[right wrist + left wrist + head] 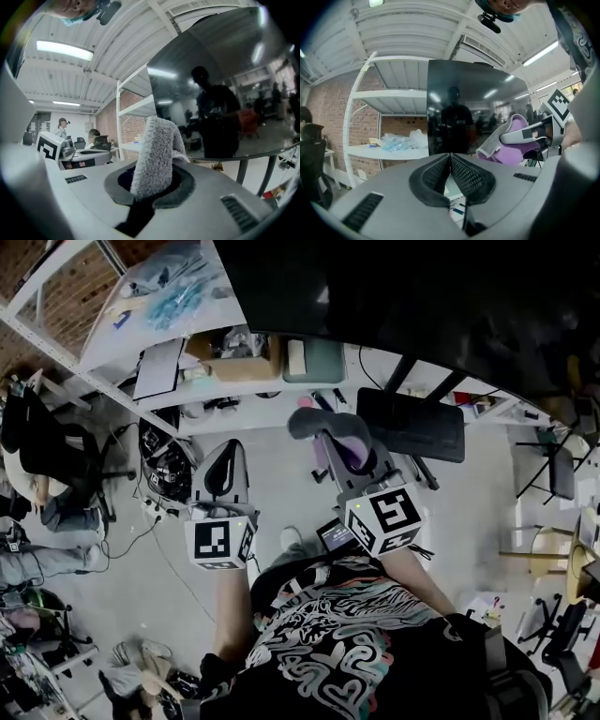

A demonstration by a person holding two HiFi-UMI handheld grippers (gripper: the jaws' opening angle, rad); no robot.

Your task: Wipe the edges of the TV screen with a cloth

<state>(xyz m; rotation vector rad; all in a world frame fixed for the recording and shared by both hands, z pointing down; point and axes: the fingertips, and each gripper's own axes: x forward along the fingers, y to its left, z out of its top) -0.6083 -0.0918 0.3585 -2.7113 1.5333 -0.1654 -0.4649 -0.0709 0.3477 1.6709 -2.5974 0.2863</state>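
Observation:
The TV screen (pixel 422 296) is a big dark panel on black legs across the top of the head view; it also fills the middle of the left gripper view (pixel 473 108) and the right gripper view (pixel 225 89), mirroring the room. My right gripper (pixel 330 435) is shut on a folded cloth (pixel 328 426), grey outside and purple inside, held just below the screen's lower edge. That cloth (pixel 157 150) stands up between the right gripper's (pixel 151 180) jaws. My left gripper (pixel 225 460) hangs lower left, its (pixel 450 161) jaws shut together with nothing between them.
A white shelf rack (pixel 141 306) left of the screen carries plastic bags (pixel 173 296), boxes (pixel 234 357) and a laptop. A black board (pixel 412 423) leans under the screen. Cables and a power strip (pixel 159 507) lie on the floor. People sit at the far left (pixel 37 502).

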